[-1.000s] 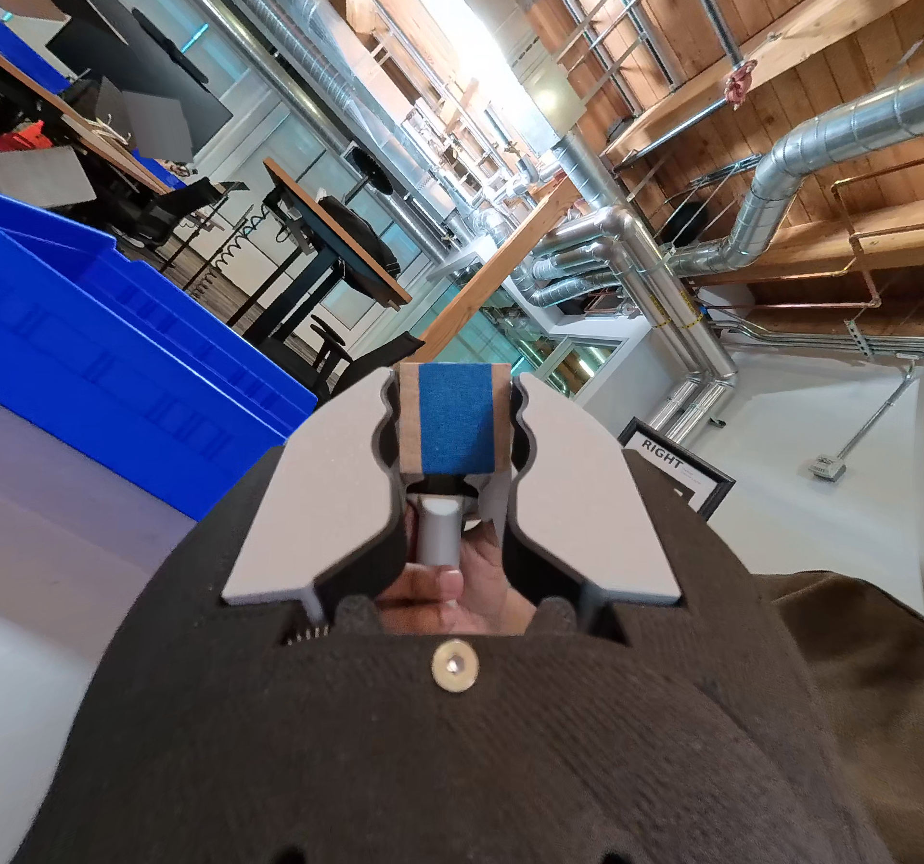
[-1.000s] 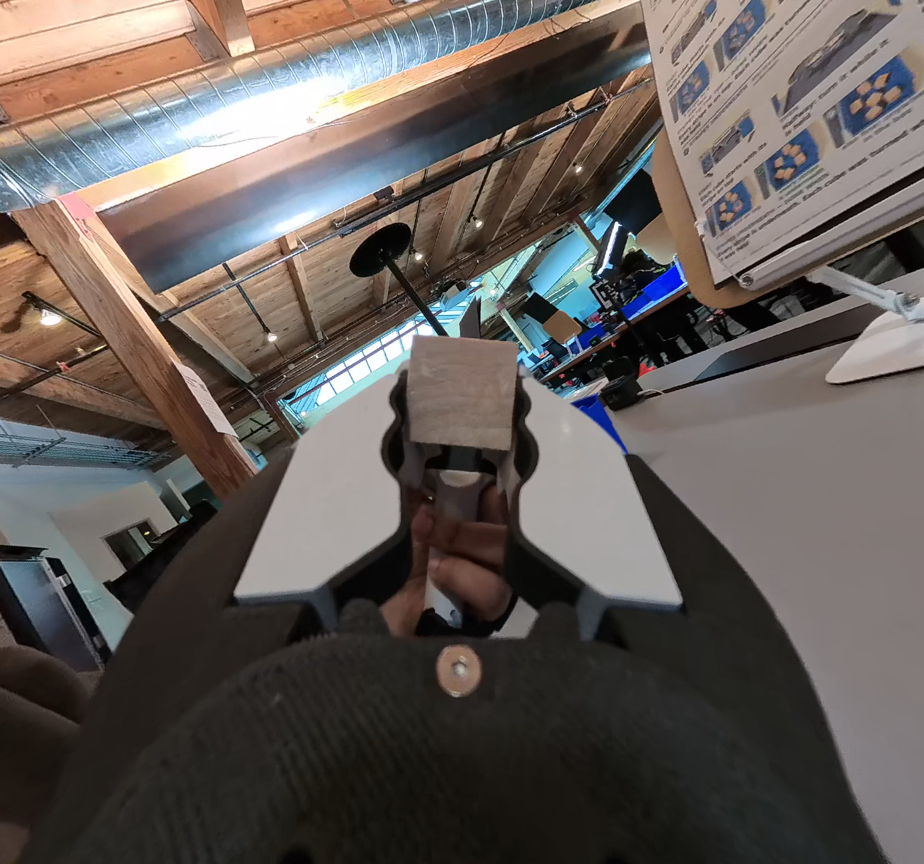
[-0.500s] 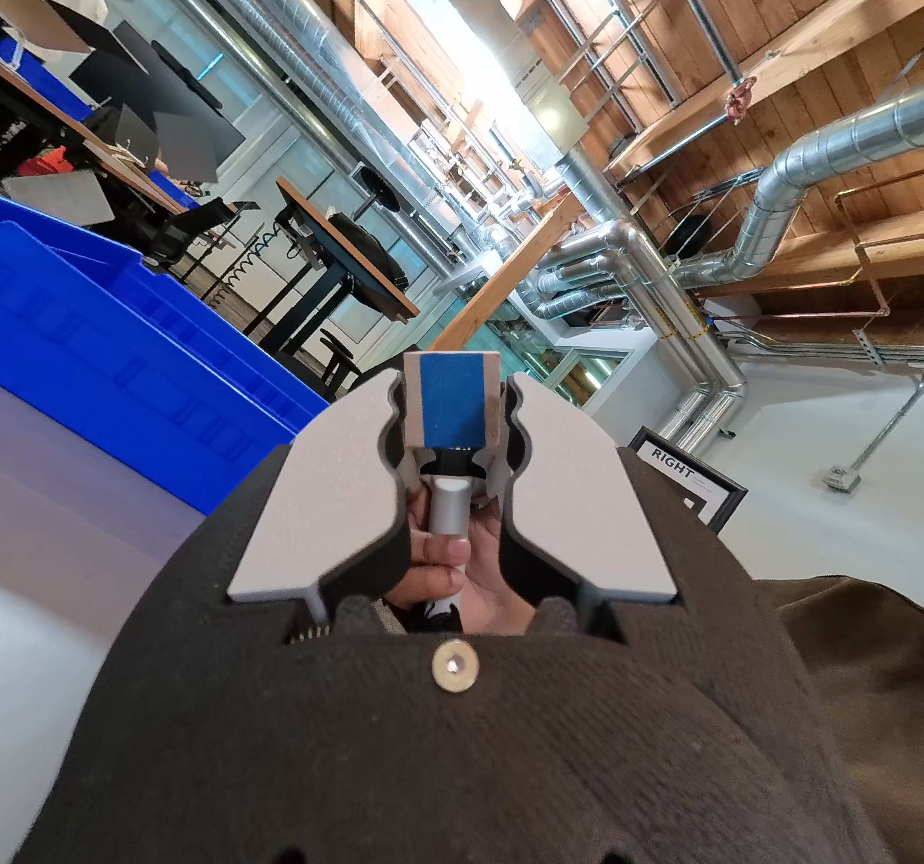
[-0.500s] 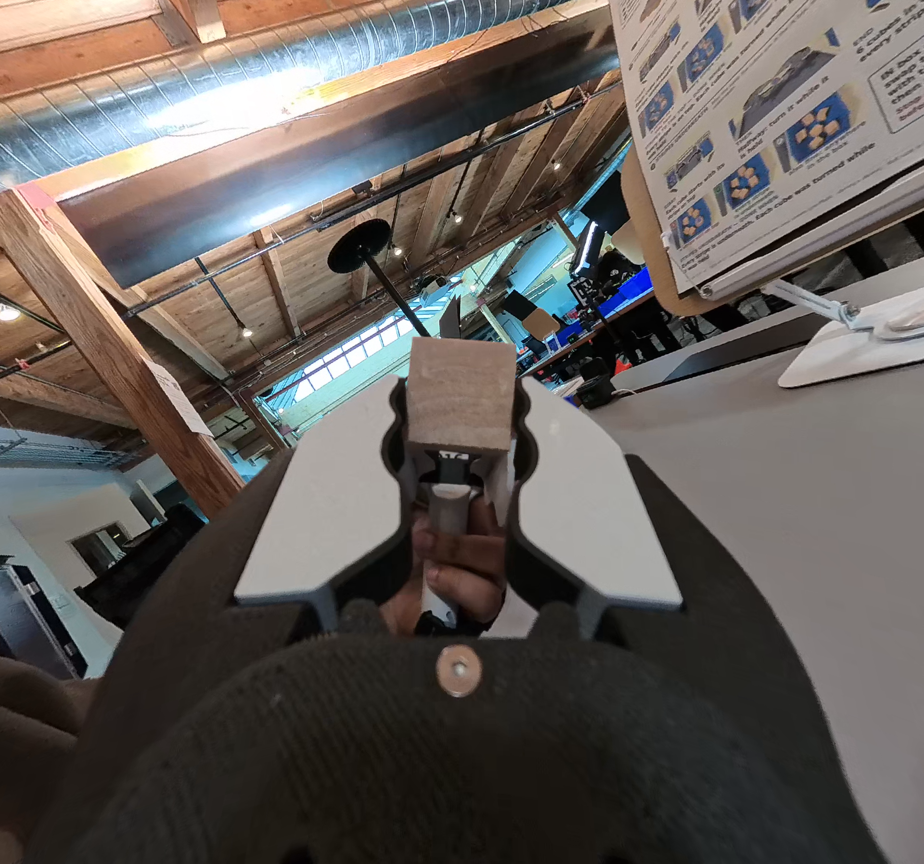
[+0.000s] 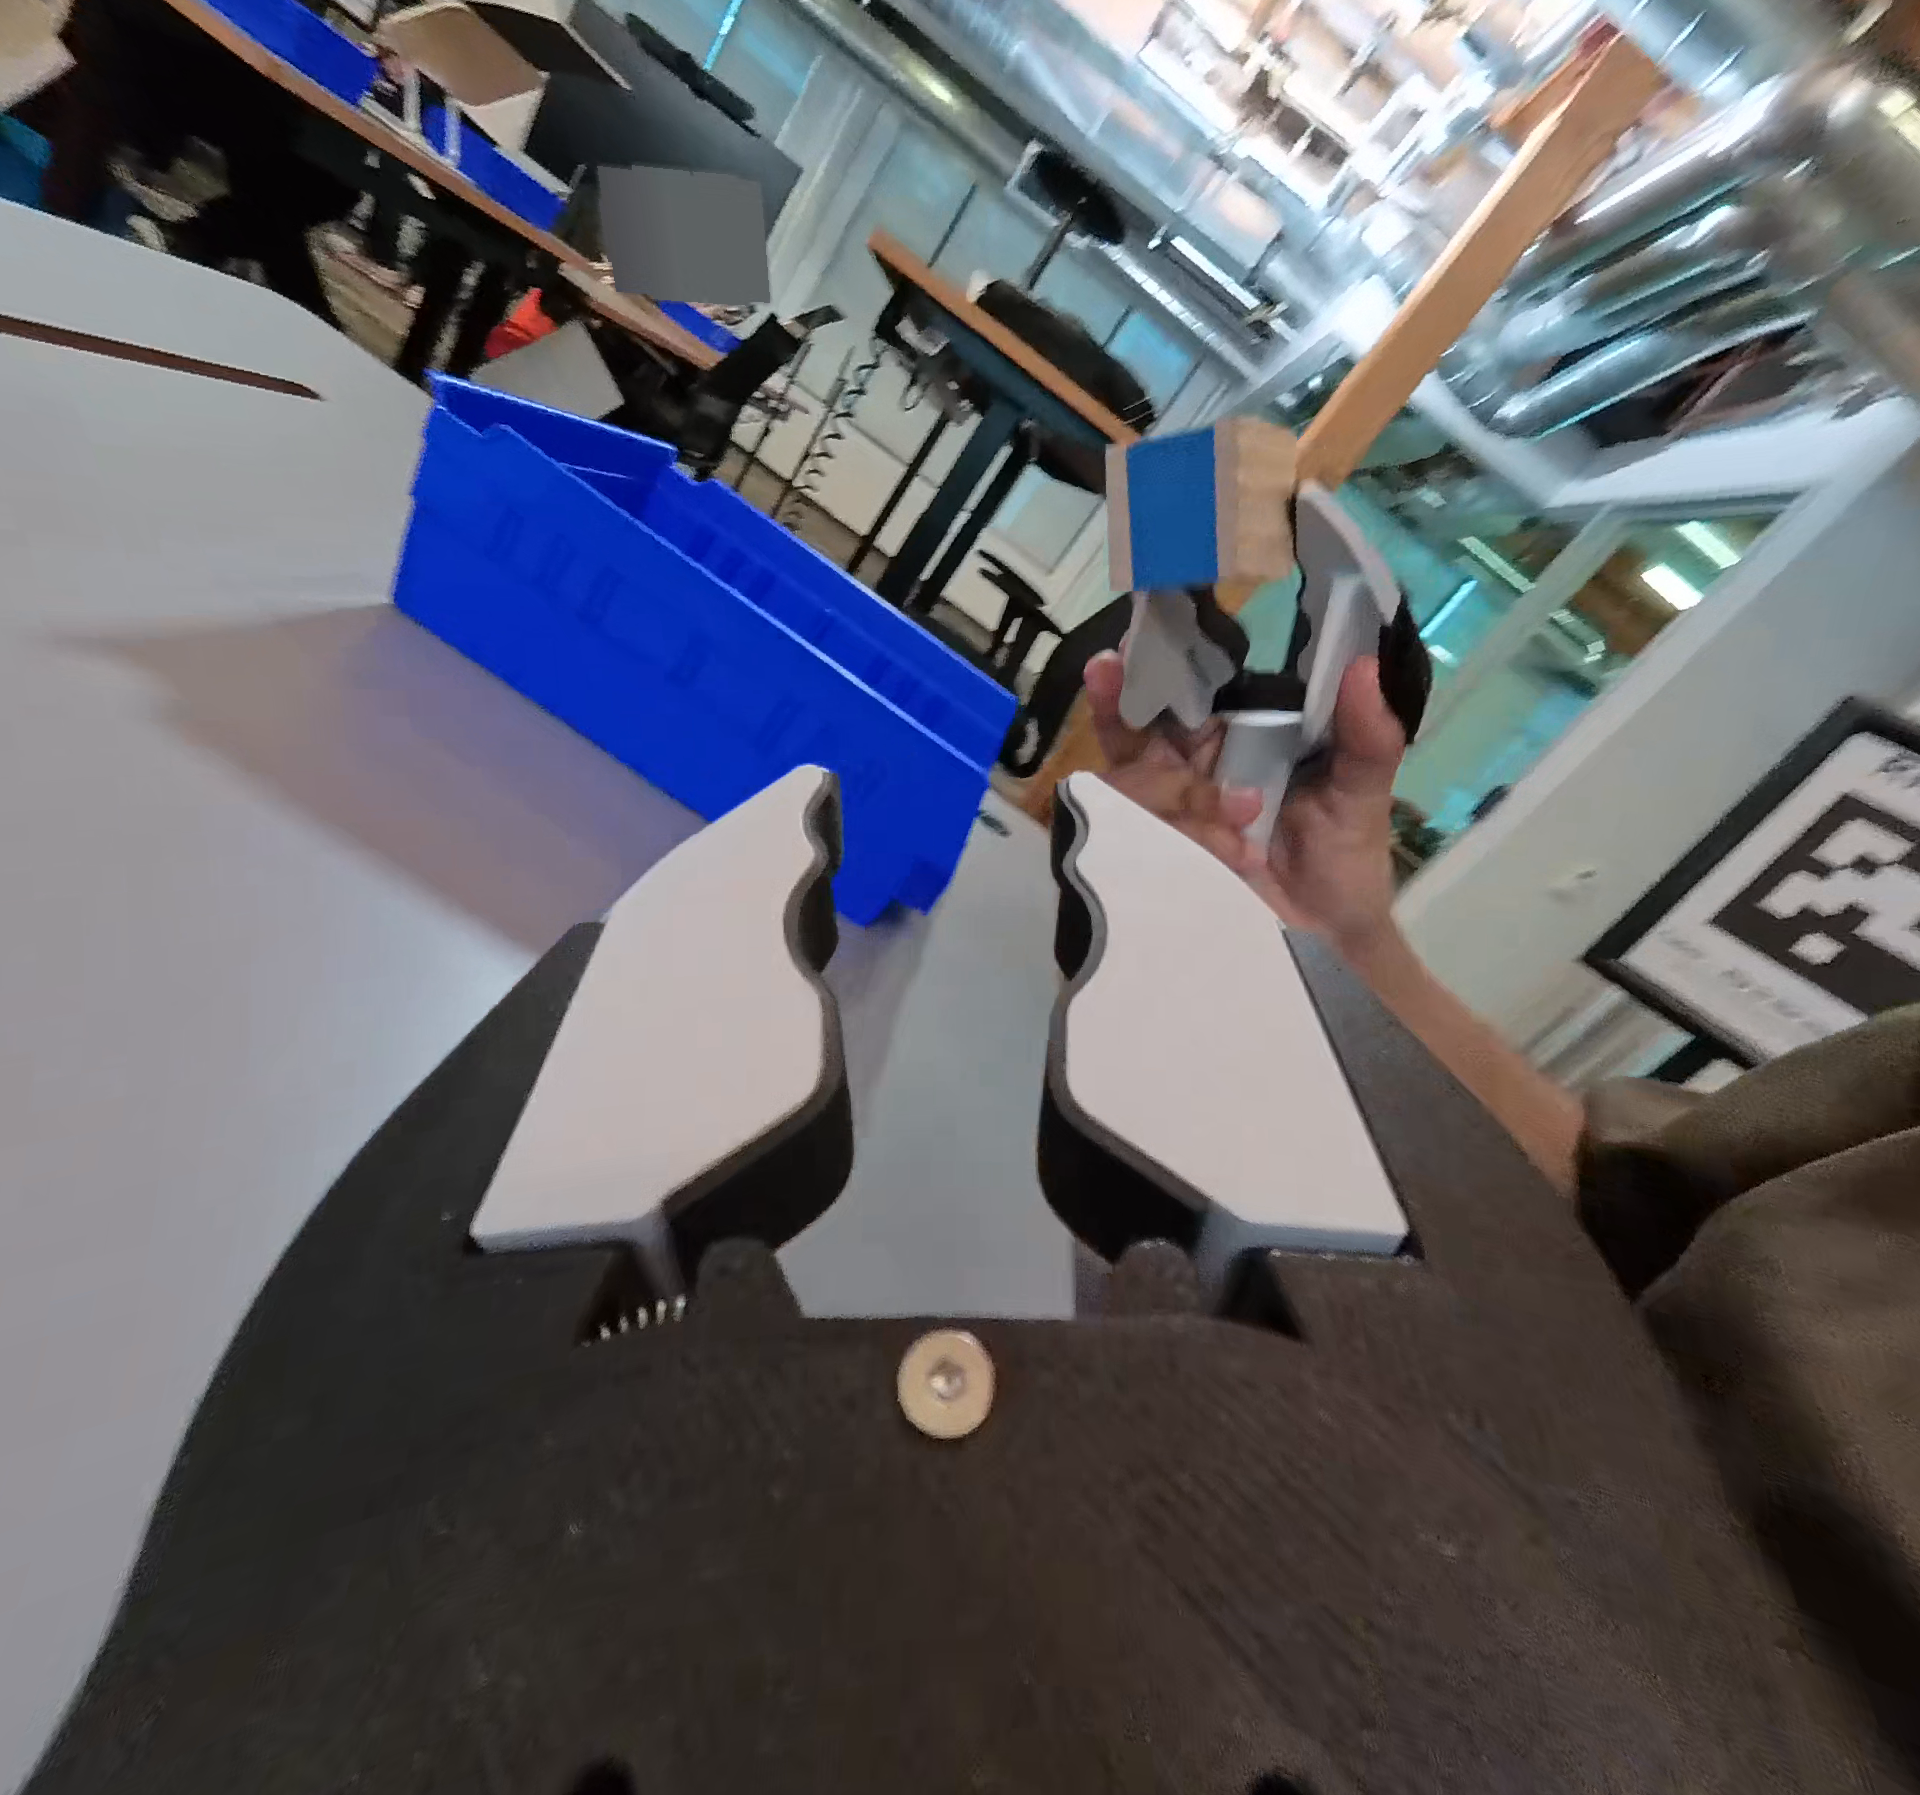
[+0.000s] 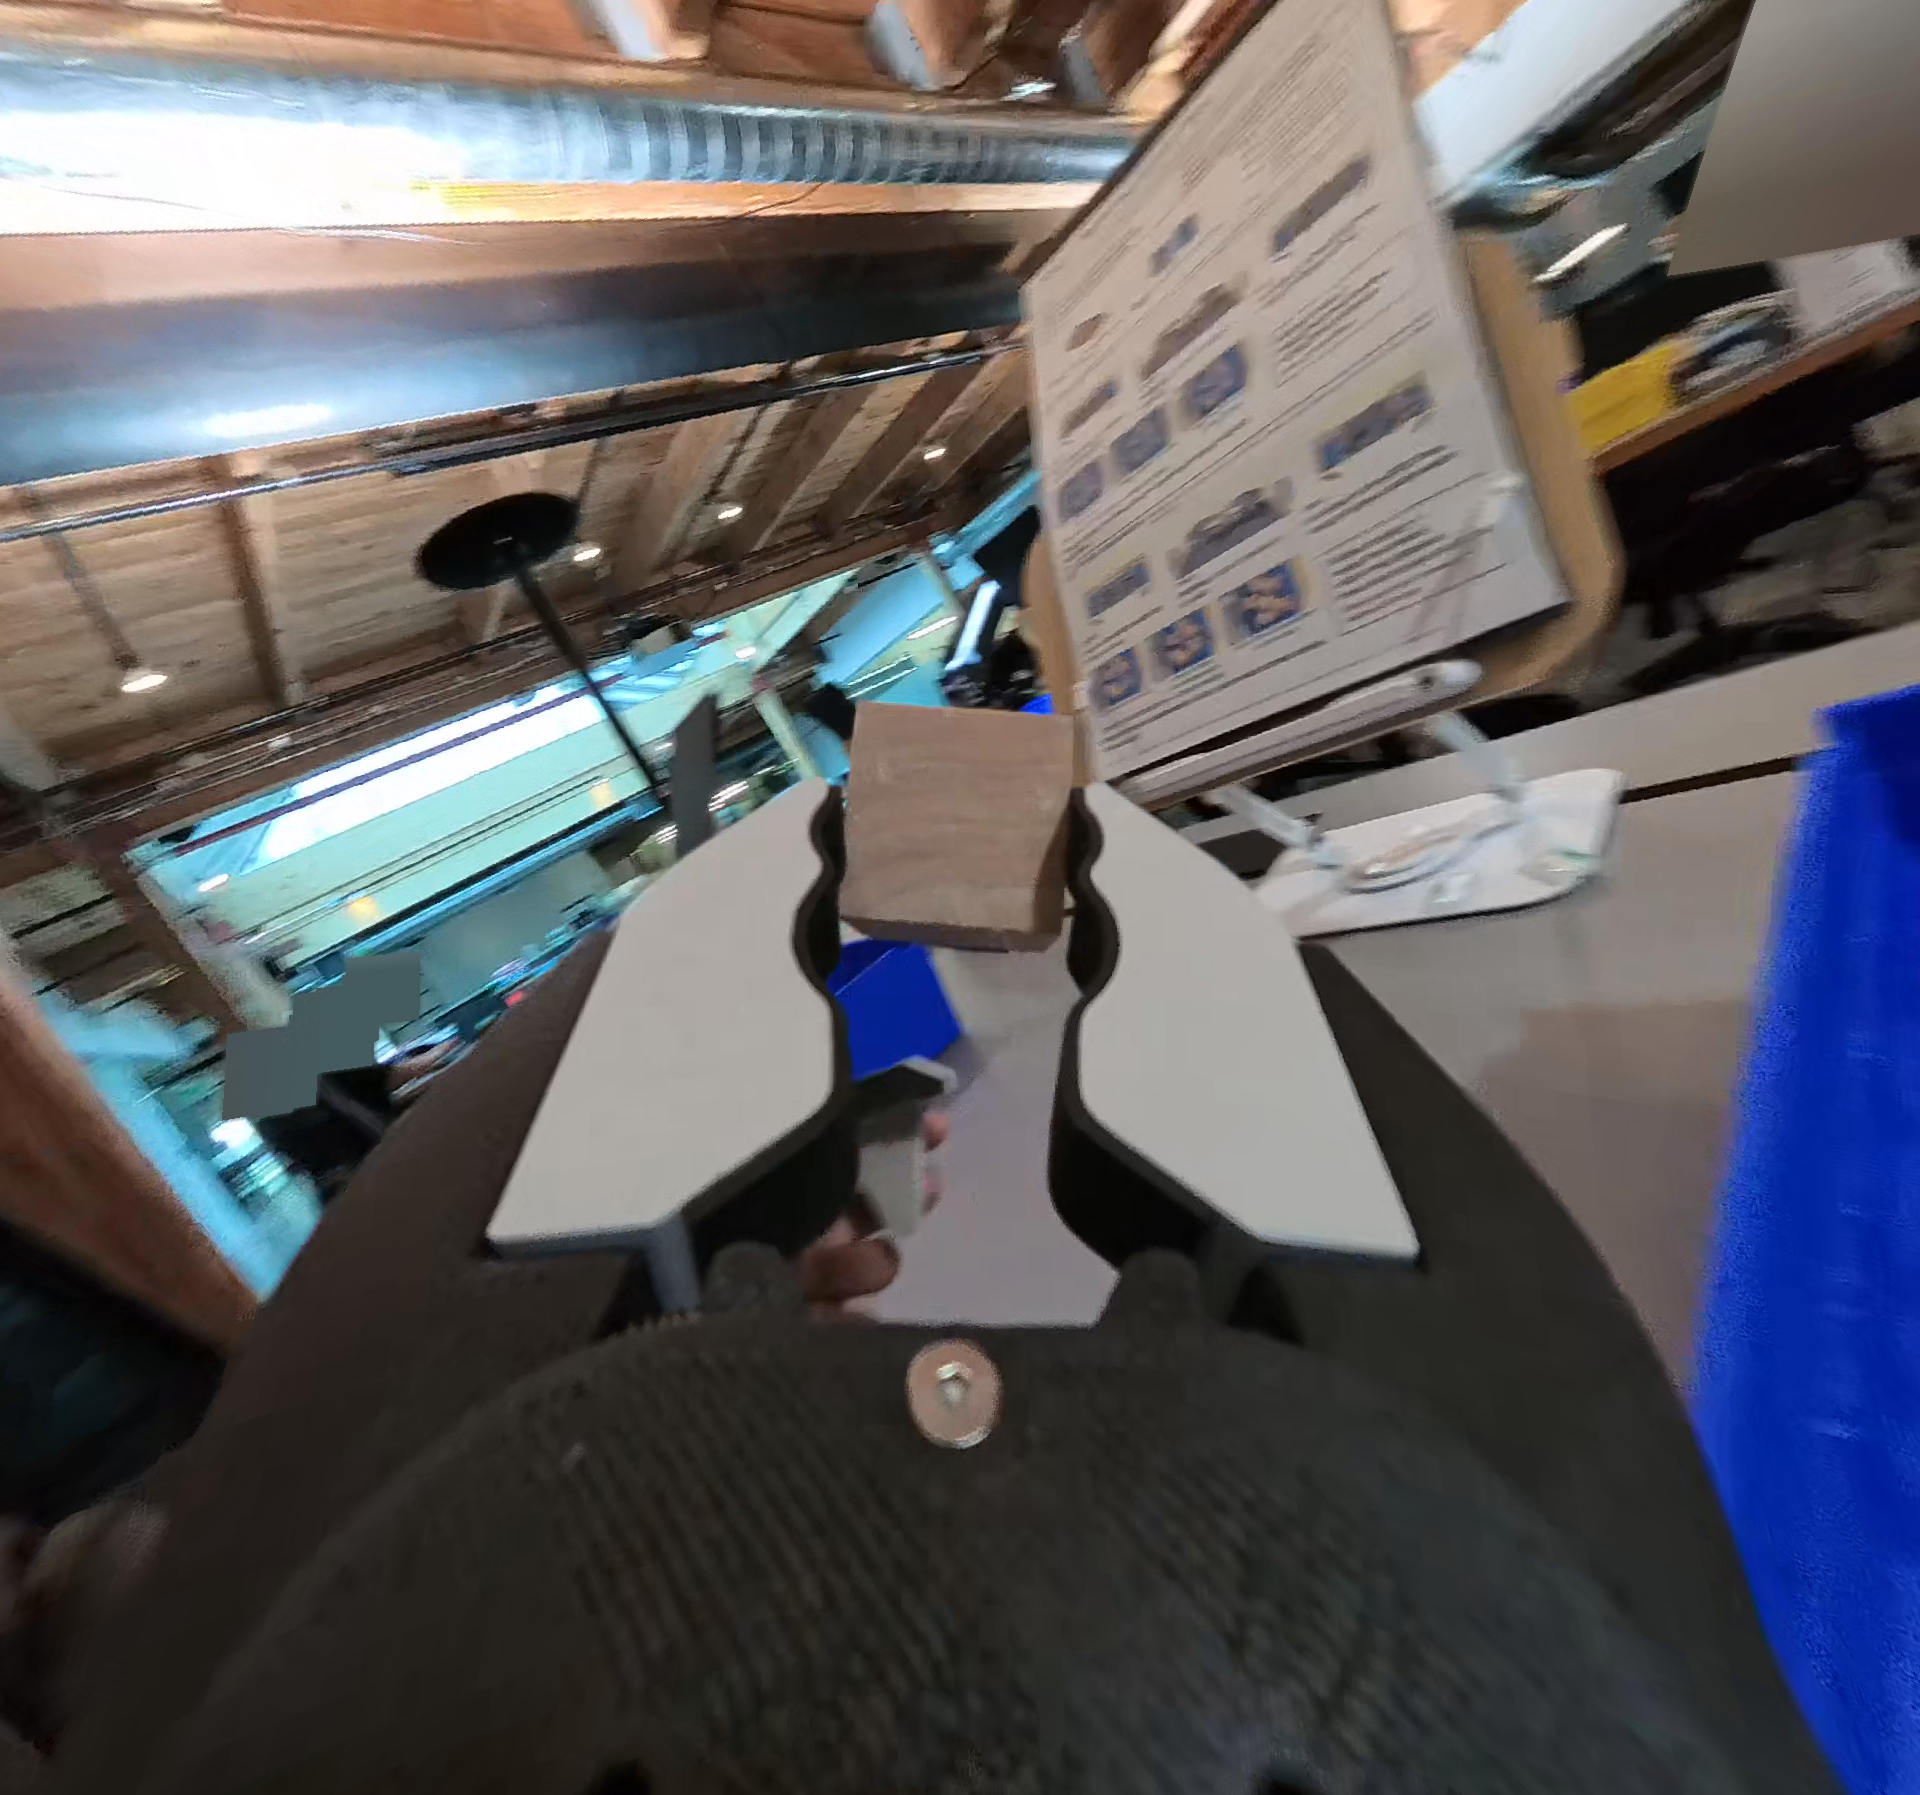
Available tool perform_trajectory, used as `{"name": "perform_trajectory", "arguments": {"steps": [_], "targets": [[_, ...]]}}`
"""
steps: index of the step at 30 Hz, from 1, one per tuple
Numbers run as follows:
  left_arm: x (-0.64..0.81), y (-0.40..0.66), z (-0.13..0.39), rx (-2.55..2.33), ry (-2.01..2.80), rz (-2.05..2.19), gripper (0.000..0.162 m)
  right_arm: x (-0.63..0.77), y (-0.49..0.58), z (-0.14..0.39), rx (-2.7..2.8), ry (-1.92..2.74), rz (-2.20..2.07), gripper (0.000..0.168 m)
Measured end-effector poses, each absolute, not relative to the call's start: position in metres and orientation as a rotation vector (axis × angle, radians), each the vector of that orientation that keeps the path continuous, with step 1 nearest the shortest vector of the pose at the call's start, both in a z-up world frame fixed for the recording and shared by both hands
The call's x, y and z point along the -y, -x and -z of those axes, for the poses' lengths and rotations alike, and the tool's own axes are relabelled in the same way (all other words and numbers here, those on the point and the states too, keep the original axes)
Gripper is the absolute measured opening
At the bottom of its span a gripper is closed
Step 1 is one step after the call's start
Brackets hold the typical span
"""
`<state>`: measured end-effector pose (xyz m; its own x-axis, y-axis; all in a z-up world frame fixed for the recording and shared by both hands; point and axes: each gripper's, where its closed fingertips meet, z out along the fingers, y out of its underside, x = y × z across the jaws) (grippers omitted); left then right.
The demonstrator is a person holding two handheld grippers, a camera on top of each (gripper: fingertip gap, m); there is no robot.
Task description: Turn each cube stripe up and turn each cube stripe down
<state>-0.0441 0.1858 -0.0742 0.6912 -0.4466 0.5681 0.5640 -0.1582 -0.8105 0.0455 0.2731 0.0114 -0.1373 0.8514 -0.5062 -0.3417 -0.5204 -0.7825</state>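
Note:
In the right wrist view my right gripper (image 6: 954, 805) is shut on a wooden cube (image 6: 956, 831), held in the air with a plain wood face toward the camera. In the left wrist view the same cube (image 5: 1195, 519) shows a blue stripe on the face turned toward me, and the right gripper (image 5: 1247, 592) grips it at the upper right, with a hand on its handle. My left gripper (image 5: 945, 810) is open with nothing between its fingers. It sits low over the grey table (image 5: 208, 810), left of and below the cube.
A blue bin (image 5: 675, 623) stands on the table beyond the left gripper; it also fills the right edge of the right wrist view (image 6: 1818, 1226). An instruction board on a stand (image 6: 1288, 457) stands at the far side. A framed black-and-white marker card (image 5: 1787, 893) is on the right.
Earlier the cube sat between both grippers' fingers. The left gripper has let go and pulled away down and to the left. The right gripper keeps the cube and has swung toward the table.

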Motion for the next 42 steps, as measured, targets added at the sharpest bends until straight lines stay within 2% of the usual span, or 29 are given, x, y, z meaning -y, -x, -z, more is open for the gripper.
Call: {"name": "perform_trajectory", "arguments": {"steps": [6,15,23,29,32,37,42], "targets": [[-0.181,0.070,0.088,0.133,1.562,0.581,0.051,-0.400,-0.046,-0.013,0.491,1.509,-1.474,0.042],[-0.184,0.094,0.100,0.232,1.574,0.527,0.050,-0.513,0.029,0.141,0.944,1.975,-0.816,0.042],[-0.190,0.103,0.120,0.243,1.649,0.478,0.049,-0.516,0.048,0.186,1.080,2.042,-0.684,0.042],[-0.193,0.099,0.126,0.232,1.677,0.474,0.049,-0.517,0.051,0.187,1.067,2.061,-0.695,0.042],[-0.193,0.098,0.125,0.224,1.678,0.467,0.049,-0.516,0.047,0.176,1.069,2.042,-0.698,0.057],[-0.190,0.097,0.120,0.230,1.661,0.470,0.050,-0.509,0.031,0.105,0.986,1.885,-0.759,0.058],[-0.189,0.099,0.117,0.243,1.649,0.451,0.050,-0.422,0.027,0.032,1.020,1.693,-1.012,0.056]]}}
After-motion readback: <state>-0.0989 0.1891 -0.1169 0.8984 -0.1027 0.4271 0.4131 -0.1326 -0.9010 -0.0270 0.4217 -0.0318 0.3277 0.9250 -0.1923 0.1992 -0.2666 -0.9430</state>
